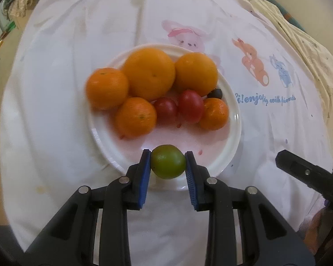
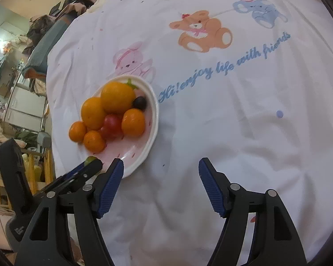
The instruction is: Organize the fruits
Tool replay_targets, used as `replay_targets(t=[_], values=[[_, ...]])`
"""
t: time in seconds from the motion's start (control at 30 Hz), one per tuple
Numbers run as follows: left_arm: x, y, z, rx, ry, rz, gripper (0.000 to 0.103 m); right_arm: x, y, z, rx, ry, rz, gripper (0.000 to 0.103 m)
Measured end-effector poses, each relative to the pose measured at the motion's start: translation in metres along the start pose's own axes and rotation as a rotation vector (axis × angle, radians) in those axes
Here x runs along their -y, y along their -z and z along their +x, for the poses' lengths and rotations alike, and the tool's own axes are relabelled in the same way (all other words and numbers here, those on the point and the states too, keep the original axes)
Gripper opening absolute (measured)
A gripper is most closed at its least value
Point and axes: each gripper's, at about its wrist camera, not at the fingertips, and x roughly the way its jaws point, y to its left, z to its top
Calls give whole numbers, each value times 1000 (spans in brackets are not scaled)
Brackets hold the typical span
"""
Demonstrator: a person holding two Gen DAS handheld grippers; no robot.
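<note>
green fruit (image 2: 90,159) mostly hidden behind left gripper (image 2: 93,166), leftmost orange (image 1: 107,88) blurred

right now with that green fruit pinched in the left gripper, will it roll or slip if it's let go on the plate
The green fruit looks round and smooth, so it would probably roll once the left gripper lets go. The white plate looks glossy and wet with pinkish juice, so it may skid. The raised rim might stop it.

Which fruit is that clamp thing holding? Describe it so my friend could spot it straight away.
Find the white plate of fruit on the cartoon-printed cloth. At the plate's near edge, the left gripper pinches a small round green fruit between blue pads. It is the only green one, apart from the oranges and red fruits.
</note>
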Motion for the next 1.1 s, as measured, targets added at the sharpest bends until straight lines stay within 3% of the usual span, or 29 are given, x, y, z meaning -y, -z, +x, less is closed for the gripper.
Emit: replay_targets(t=[0.27, 0.43, 0.47, 0.57, 0.6, 0.8, 0.87, 0.93, 1.1], values=[[10, -10, 22, -15, -2, -38, 27, 5, -11, -11, 27, -39, 32, 73], [13, -13, 33, -43, -46, -29, 27, 7, -14, -16, 41, -44, 45, 73], [12, -13, 33, -48, -39, -33, 31, 7, -14, -16, 41, -45, 48, 73], [12, -13, 29, -50, -17, -37, 80, 9, -15, -17, 41, -46, 51, 73], [13, -12, 26, -43, -29, -34, 86, 9, -15, -18, 43, -47, 49, 73], [11, -2, -4, -31, -32, 12, 86, 5, -15, -30, 78, -56, 23, 73], [6, 5, -21, -10, -47, 51, 86, 2, -14, -34, 89, -56, 6, 82], [-1, 13, -41, 19, -59, 89, 86, -4, -11, -39, 110, -42, -36, 91], [-24, 29, -96, 155, -114, 119, 86, -24, 4, -53, 168, -6, -137, 92]])
